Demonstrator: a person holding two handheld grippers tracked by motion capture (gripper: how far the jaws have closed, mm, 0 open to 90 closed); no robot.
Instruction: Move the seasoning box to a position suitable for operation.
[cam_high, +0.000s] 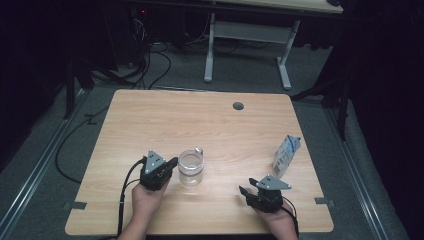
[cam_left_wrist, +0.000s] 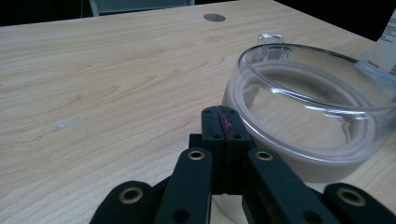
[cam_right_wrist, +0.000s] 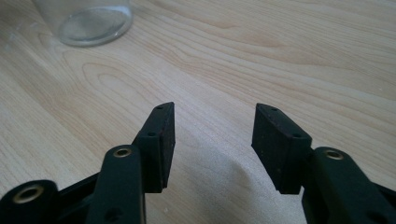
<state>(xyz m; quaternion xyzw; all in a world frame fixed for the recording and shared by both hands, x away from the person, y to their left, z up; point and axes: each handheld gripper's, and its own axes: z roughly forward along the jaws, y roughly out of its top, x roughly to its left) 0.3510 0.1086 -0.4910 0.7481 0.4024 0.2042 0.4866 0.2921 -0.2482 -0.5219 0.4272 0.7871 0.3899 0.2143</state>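
Note:
A clear glass cup (cam_high: 191, 167) with a small handle stands upright on the wooden table (cam_high: 200, 125), near the front and left of middle. My left gripper (cam_high: 172, 162) lies just left of it, jaws shut with nothing between them. In the left gripper view the closed tips (cam_left_wrist: 223, 123) sit right beside the wall of the cup (cam_left_wrist: 308, 116); whether they touch it I cannot tell. My right gripper (cam_high: 246, 185) rests near the front right, open. The right gripper view shows its jaws (cam_right_wrist: 212, 126) apart over bare wood, the cup (cam_right_wrist: 88, 21) farther off.
A white and blue pouch (cam_high: 286, 155) stands near the table's right edge, and its side (cam_left_wrist: 385, 51) appears beyond the cup. A round grommet (cam_high: 238, 106) sits at the far middle. A white-legged desk (cam_high: 250, 30) and floor cables (cam_high: 150, 70) lie behind.

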